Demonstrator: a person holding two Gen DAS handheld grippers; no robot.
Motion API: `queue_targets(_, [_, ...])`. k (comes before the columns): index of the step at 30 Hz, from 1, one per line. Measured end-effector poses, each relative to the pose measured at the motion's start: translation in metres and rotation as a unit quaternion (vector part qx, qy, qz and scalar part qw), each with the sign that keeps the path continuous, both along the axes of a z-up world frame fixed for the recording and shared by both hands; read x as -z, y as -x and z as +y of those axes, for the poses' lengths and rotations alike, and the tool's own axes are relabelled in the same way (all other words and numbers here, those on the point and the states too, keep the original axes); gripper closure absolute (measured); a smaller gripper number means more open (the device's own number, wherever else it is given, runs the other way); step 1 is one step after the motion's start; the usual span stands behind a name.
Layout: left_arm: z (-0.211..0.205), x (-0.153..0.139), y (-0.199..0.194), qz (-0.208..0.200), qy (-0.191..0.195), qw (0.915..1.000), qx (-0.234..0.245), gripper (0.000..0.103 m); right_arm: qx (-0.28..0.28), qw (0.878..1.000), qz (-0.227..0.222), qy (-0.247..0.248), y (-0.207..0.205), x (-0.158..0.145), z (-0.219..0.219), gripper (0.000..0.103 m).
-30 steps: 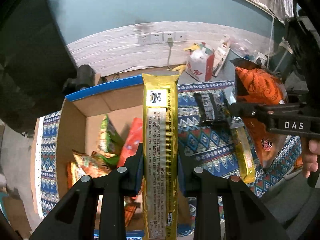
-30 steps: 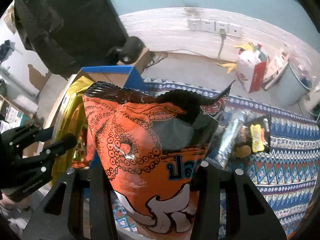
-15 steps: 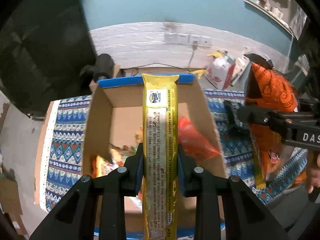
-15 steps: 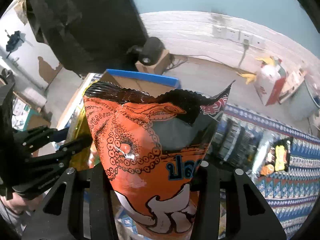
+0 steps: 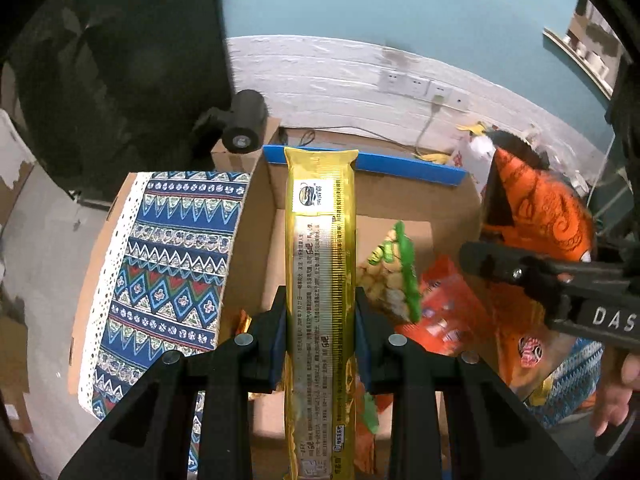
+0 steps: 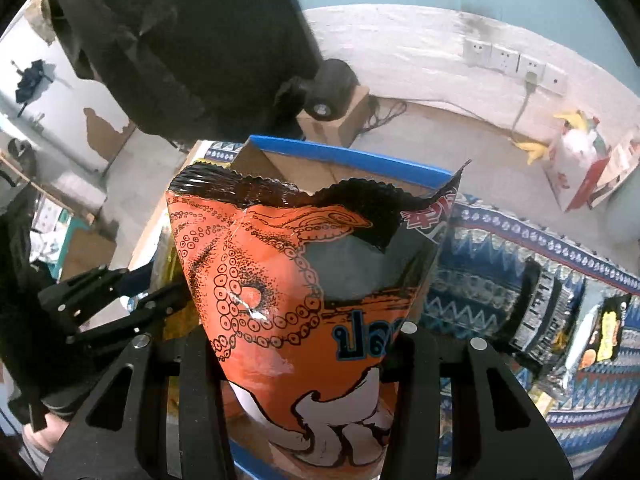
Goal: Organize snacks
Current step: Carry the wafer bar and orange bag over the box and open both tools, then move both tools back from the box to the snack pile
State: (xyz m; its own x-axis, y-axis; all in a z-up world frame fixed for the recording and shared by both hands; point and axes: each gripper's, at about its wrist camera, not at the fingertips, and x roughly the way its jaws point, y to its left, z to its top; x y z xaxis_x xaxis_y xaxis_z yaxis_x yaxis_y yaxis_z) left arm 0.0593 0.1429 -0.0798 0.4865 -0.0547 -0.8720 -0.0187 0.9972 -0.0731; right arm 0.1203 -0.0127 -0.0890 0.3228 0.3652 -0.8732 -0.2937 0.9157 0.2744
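- Teal wall (image 5: pixel 400 0) above a white-painted brick base (image 5: pixel 320 76).
- A row of white wall sockets (image 6: pixel 516 62), one with a plug and cable.
- Grey concrete floor (image 5: pixel 44 248).
- A dark curtain (image 6: pixel 180 32) on the left.

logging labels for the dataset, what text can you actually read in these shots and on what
"DAS": white letters on the right gripper body, cut off by the frame edge.
Gold biscuit pack: logo and fine print too small to read.
Orange squid bag: blue Thai lettering, partly hidden, not legible.
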Motion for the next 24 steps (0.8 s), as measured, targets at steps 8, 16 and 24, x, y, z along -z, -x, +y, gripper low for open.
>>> queue_targets(8, [0.010, 0.007, -0.007, 0.007, -0.006, 0.9996, -0.026, 0.074, 0.015, 1.000, 0.002, 0.013, -0.014, 0.008, 0.011, 0.055])
queue_targets(16, [0.011, -0.005, -0.003, 0.000, 0.018, 0.9992, -0.035, 0.068, 0.023, 0.999, -0.033, 0.030, -0.008, -0.012, 0.005, 0.029])
queue_targets(24, [-0.018, -0.017, 0.006, -0.013, 0.008, 0.9999, -0.003, 0.051, 0.026, 0.997, -0.040, 0.058, 0.008, -0.017, -0.015, 0.028])
